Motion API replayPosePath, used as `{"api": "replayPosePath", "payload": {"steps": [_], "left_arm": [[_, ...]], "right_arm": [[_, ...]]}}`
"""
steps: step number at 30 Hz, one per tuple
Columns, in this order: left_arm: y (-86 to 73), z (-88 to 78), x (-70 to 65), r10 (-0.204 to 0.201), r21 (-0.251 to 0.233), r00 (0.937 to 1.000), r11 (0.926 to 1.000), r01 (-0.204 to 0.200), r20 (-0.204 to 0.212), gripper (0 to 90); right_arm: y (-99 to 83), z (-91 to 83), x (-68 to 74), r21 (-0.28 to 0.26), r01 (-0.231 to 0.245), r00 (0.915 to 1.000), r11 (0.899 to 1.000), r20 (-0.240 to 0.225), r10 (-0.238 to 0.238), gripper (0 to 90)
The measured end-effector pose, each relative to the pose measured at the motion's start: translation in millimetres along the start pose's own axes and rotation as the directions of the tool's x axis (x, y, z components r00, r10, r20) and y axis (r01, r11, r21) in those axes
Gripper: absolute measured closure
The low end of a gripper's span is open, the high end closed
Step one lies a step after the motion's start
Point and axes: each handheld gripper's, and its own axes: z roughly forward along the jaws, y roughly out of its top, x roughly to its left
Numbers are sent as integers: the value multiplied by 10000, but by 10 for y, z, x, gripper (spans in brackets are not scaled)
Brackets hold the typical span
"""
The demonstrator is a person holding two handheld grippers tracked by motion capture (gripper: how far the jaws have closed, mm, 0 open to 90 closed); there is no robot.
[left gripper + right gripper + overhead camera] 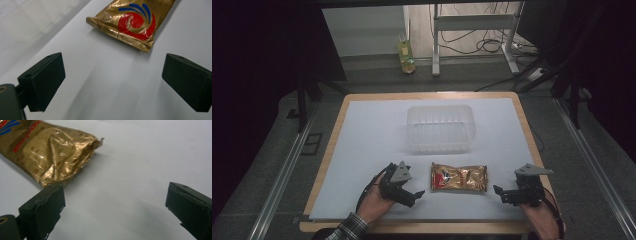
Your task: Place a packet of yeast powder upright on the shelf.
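A gold foil snack packet (459,177) with a red and blue logo lies flat on the white sheet near the table's front. My left gripper (416,194) rests just left of it, jaws wide open and empty. In the left gripper view the packet's sealed end (130,23) lies ahead of my left gripper (113,81). My right gripper (498,192) sits just right of the packet, also open and empty. In the right gripper view the packet's crinkled end (50,150) lies ahead and left of my right gripper (115,211).
A clear plastic tub (440,128) stands behind the packet at the sheet's middle. The white sheet (362,150) covers a wooden table (328,150). A small bottle (406,55) and desk legs (435,40) stand on the floor beyond.
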Motion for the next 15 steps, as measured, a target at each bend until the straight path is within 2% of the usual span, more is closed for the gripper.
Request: {"api": "replayPosePath", "payload": {"steps": [1,4,7,15], "left_arm": [[2,5,5,-17,6,10000,10000,17,33,49],[4,12,13,-54,-23,9999,10000,54,101,50],[3,25,12,-11,-22,10000,10000,12,99,51],[0,46,14,52,61,9999,10000,-53,125,51]], "right_arm": [[-1,20,15,133,150,9999,9998,-71,-149,26],[-13,42,42,599,629,9979,9962,99,-636,25],[-14,22,30,418,466,9989,9980,-33,-465,25],[-28,33,29,598,485,9988,9970,-67,-482,22]]}}
